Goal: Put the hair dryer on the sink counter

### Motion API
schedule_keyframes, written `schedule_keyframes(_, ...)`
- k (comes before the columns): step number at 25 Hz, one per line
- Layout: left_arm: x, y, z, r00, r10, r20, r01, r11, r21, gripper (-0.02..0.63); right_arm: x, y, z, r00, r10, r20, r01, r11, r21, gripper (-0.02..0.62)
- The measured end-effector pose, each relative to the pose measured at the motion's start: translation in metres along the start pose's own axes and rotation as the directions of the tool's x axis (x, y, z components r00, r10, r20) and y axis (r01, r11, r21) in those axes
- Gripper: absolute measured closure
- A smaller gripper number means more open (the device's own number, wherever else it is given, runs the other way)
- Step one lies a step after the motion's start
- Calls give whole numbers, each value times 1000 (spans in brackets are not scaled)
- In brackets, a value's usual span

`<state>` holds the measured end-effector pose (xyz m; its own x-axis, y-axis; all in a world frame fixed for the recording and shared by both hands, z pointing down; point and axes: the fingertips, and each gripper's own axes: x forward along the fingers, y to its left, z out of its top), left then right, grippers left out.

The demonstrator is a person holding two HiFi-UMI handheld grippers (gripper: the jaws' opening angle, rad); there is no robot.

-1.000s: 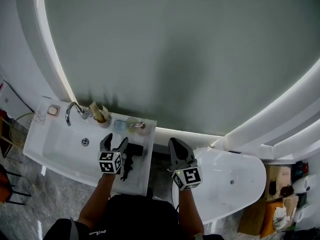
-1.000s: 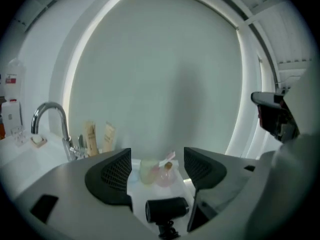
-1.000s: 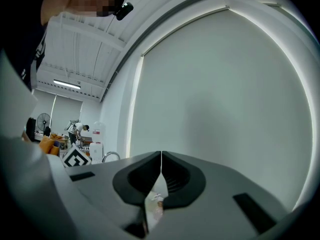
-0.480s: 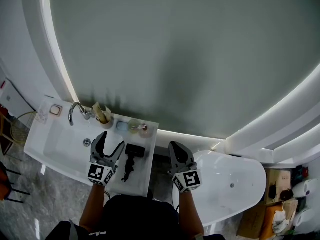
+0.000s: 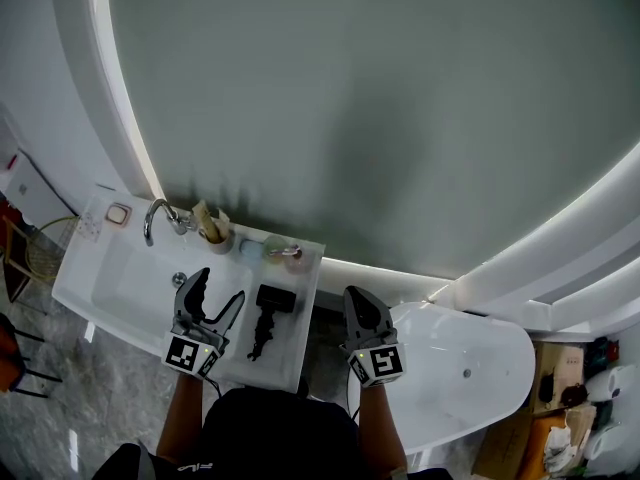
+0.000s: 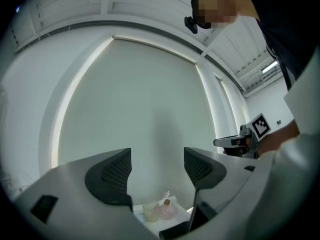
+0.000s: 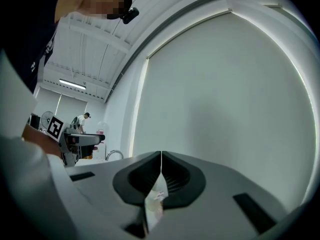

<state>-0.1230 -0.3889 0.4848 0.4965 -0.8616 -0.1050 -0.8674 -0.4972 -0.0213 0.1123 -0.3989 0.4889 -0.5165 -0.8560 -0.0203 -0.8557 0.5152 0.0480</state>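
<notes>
The black hair dryer [image 5: 267, 315] lies on the white sink counter [image 5: 292, 353], to the right of the basin, its cord bunched below its body. My left gripper [image 5: 213, 294] is open and empty, hovering just left of the dryer over the basin's right edge. In the left gripper view the left gripper [image 6: 155, 168] has its jaws wide apart, with a dark edge of the dryer [image 6: 175, 231] at the bottom. My right gripper [image 5: 362, 306] is shut with nothing in it, held right of the counter. The right gripper [image 7: 161, 160] has its jaws pressed together in its own view.
A chrome faucet [image 5: 156, 218] and a cup of brushes [image 5: 211, 230] stand at the basin's back. A pale cup [image 5: 250, 249] and a pink bottle [image 5: 286, 256] sit behind the dryer. A white bathtub [image 5: 470, 363] lies to the right. A large rounded mirror [image 5: 380, 98] fills the wall.
My left gripper has drawn back down and left, away from the hair dryer, which stays on the counter. The right gripper has barely shifted.
</notes>
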Motion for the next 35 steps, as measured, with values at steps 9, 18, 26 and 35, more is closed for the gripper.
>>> schedule_keyframes(9, -1, -5, -2, 1000, -9, -8, 9, 1000, -2, 301, 0, 6, -1, 1000, 19, 9, -19, 1000, -2, 563)
schedule_keyframes(18, 0, -11, -6, 1000, -20, -15, 20, 1000, -9, 302, 0, 5, 4, 1000, 19, 15, -19, 999, -26, 563)
schedule_keyframes(26, 0, -12, -8, 1000, -23, -13, 23, 999, -37, 307, 1, 7, 1, 999, 32, 7, -31, 999, -30, 563)
schedule_keyframes(35, -3, -12, -11, 1000, -3, -17, 2, 998, -62, 575, 5, 16, -2, 998, 66, -3, -66, 997, -39, 567)
